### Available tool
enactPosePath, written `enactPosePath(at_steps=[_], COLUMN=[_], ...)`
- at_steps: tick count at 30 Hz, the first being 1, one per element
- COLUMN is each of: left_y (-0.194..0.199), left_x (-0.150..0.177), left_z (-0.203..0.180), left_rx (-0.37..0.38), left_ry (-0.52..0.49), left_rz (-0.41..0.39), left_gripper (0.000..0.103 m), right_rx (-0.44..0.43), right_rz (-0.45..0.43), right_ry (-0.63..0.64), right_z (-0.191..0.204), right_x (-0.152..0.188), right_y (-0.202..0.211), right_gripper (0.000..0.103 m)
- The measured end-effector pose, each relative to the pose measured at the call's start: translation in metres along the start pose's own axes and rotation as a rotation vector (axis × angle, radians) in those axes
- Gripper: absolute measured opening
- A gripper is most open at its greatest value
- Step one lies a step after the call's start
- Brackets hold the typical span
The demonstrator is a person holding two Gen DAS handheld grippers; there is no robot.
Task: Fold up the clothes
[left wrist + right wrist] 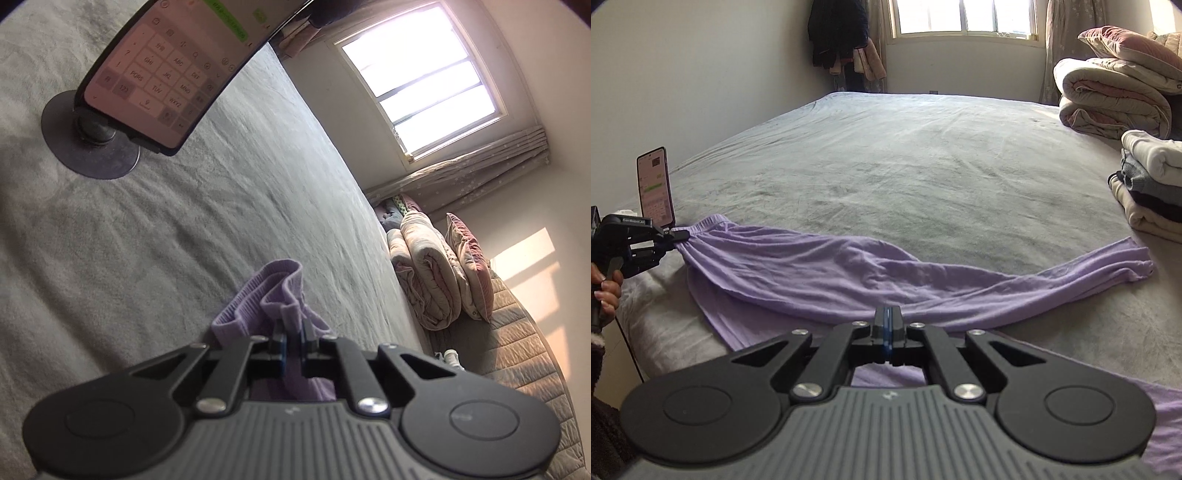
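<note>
Lilac trousers point(812, 269) lie stretched across the near part of the grey bed point(923, 166), waistband at the left, leg ends at the right. My left gripper point(295, 317) is shut on the ribbed waistband point(273, 291). In the right wrist view that left gripper point(677, 236) pinches the band at the bed's left edge, with a hand point(607, 291) on its handle. My right gripper point(888, 314) is shut at the near fold of the trousers. Creases run in toward its tips and lilac cloth shows beneath it.
A phone point(166, 74) on a round-based stand point(92, 147) rises just beyond the left gripper, the same phone point(654, 188) near the bed's left edge. A stack of folded clothes point(1152, 184) and a rolled duvet point(1108, 103) sit at the right.
</note>
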State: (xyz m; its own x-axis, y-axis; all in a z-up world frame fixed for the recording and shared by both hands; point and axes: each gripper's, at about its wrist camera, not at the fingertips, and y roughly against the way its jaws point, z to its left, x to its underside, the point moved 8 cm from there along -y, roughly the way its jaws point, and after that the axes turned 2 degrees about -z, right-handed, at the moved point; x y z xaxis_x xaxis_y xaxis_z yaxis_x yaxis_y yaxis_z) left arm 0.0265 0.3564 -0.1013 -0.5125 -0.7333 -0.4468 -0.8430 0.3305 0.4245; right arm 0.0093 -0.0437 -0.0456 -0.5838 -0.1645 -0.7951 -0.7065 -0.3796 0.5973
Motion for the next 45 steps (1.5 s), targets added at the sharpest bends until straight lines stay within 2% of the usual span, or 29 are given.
enactPosePath(at_steps=[3,5,7,11,12,13,17,18,19,20,23,30,45], left_y=[0.0,0.001,0.002,0.012,0.015,0.017,0.027,0.029,0.029,0.029,0.021,-0.024,-0.089], left_x=[0.005,0.007,0.007,0.003,0.001,-0.001,-0.005,-0.006,-0.006,-0.004,0.005,0.049,0.145], left_z=[0.005,0.004,0.002,-0.009,-0.011,-0.012,-0.018,-0.022,-0.026,-0.032,-0.051,-0.09,-0.152], left_rx=[-0.088,-0.114,-0.135,-0.153,-0.166,-0.175,-0.202,-0.198,-0.192,-0.174,-0.111,0.001,0.17], left_ry=[-0.055,-0.079,-0.106,-0.156,-0.169,-0.178,-0.214,-0.228,-0.243,-0.259,-0.304,-0.413,-0.597], left_rz=[0.013,0.02,0.018,-0.002,-0.014,-0.023,-0.052,-0.055,-0.057,-0.051,-0.017,0.14,0.411], left_gripper=[0.007,0.007,0.008,0.024,0.034,0.038,0.041,0.043,0.044,0.044,0.044,0.044,0.044], right_rx=[0.002,0.004,0.007,0.014,0.017,0.02,0.034,0.036,0.036,0.036,0.035,0.05,0.087], right_rz=[0.022,0.031,0.039,0.043,0.045,0.047,0.057,0.057,0.054,0.05,0.039,0.046,0.1], right_ry=[-0.028,-0.05,-0.073,-0.093,-0.097,-0.1,-0.119,-0.125,-0.131,-0.137,-0.16,-0.185,-0.232], right_z=[-0.005,-0.011,-0.017,-0.028,-0.031,-0.034,-0.047,-0.05,-0.053,-0.056,-0.065,-0.081,-0.105], right_x=[0.005,0.006,0.007,0.006,0.006,0.005,0.004,0.003,0.003,0.002,-0.001,-0.011,-0.01], right_y=[-0.008,-0.01,-0.01,-0.013,-0.014,-0.016,-0.021,-0.022,-0.023,-0.024,-0.027,-0.041,-0.081], right_gripper=[0.0,0.002,0.013,0.013,0.013,0.013,0.016,0.022,0.034,0.035,0.035,0.035,0.035])
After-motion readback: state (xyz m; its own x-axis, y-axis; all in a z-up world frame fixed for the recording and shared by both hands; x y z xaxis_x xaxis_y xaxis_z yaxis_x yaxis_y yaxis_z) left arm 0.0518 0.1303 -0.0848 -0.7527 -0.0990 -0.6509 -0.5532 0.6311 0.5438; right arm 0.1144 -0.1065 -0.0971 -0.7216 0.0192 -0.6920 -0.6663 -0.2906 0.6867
